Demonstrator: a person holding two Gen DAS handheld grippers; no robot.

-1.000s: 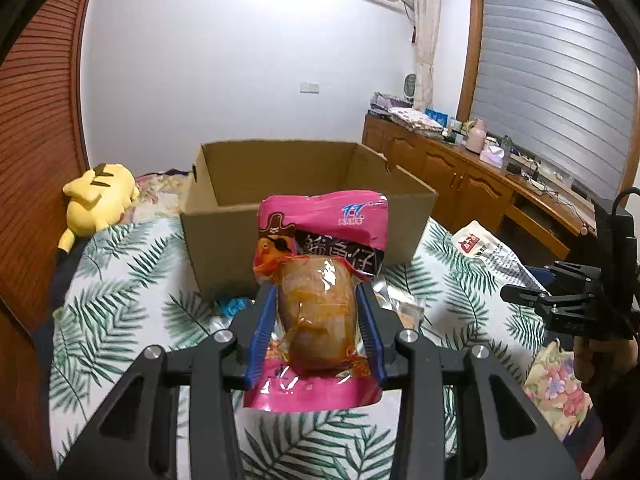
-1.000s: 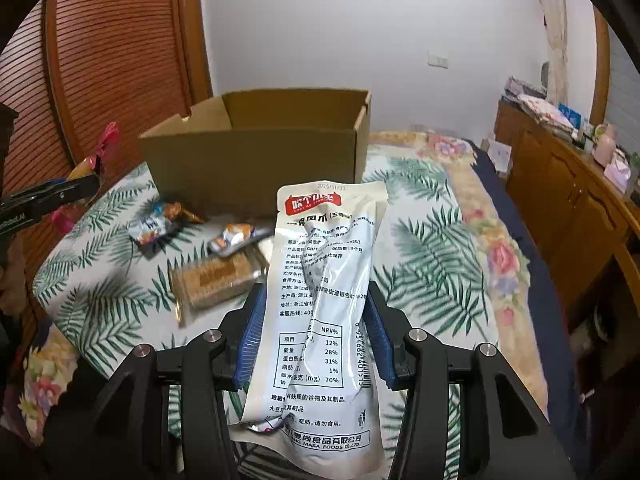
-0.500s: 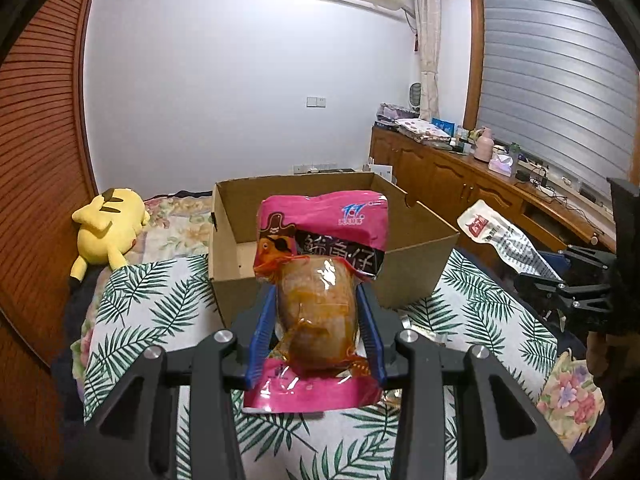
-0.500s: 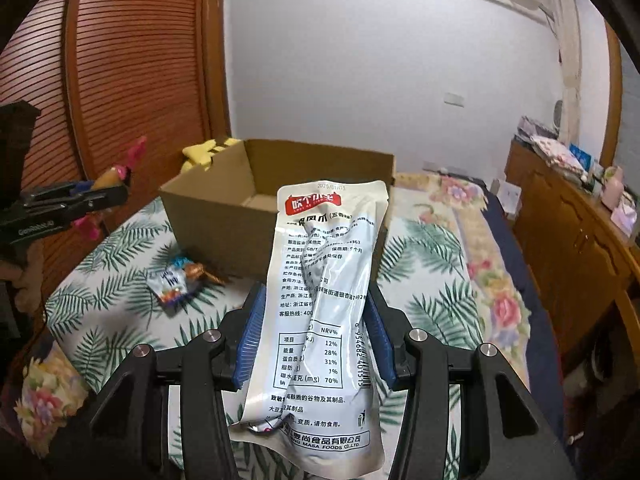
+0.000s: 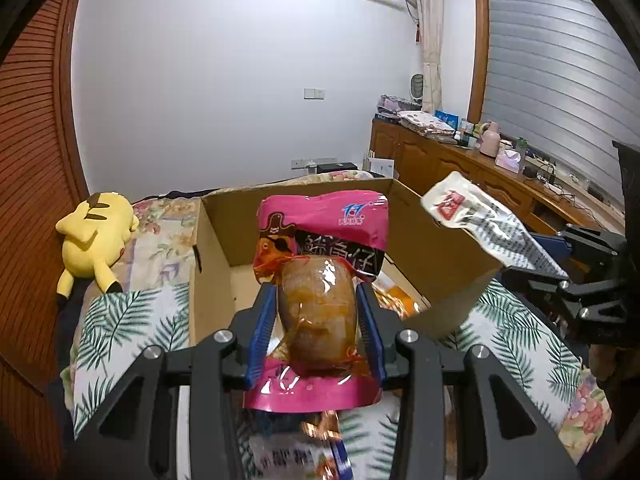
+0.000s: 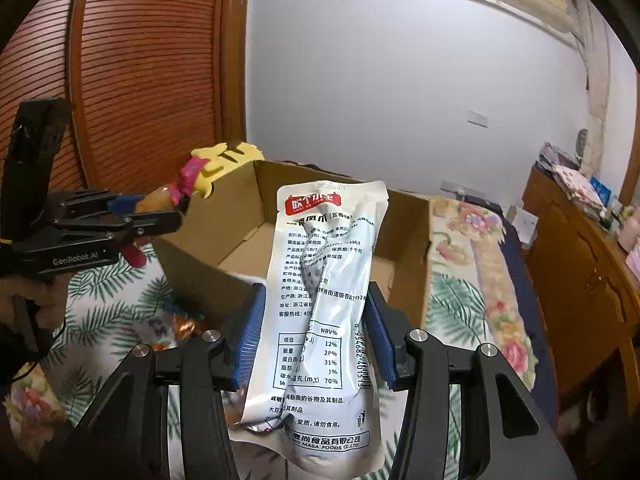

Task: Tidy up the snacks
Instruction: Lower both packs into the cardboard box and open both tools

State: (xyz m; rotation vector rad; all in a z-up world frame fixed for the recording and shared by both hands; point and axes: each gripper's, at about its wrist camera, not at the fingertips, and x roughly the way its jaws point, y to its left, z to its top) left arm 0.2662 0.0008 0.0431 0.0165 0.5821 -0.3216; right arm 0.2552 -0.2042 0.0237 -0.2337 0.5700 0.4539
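Between left tool [image 5: 316, 322] pads: pink packet [image 5: 320, 264] | right tool [image 6: 312, 336]: white pouch [image 6: 324, 300]

surface: bed [image 5: 128, 320] – palm-leaf cover | on it: open cardboard box [image 5: 212, 280], yellow plush toy [image 5: 96, 236], loose snack packets [image 6: 172, 326]

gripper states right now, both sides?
Left hand-held gripper: closed on the pink plastic fish-snack pouch.
Right hand-held gripper: closed on the white foil snack pouch.

Pink packet [image 5: 320, 300]: glossy plastic film. White pouch [image 6: 324, 312]: shiny, creased plastic. Box [image 6: 404, 236]: matt cardboard. Wardrobe [image 6: 140, 72]: ribbed wood.
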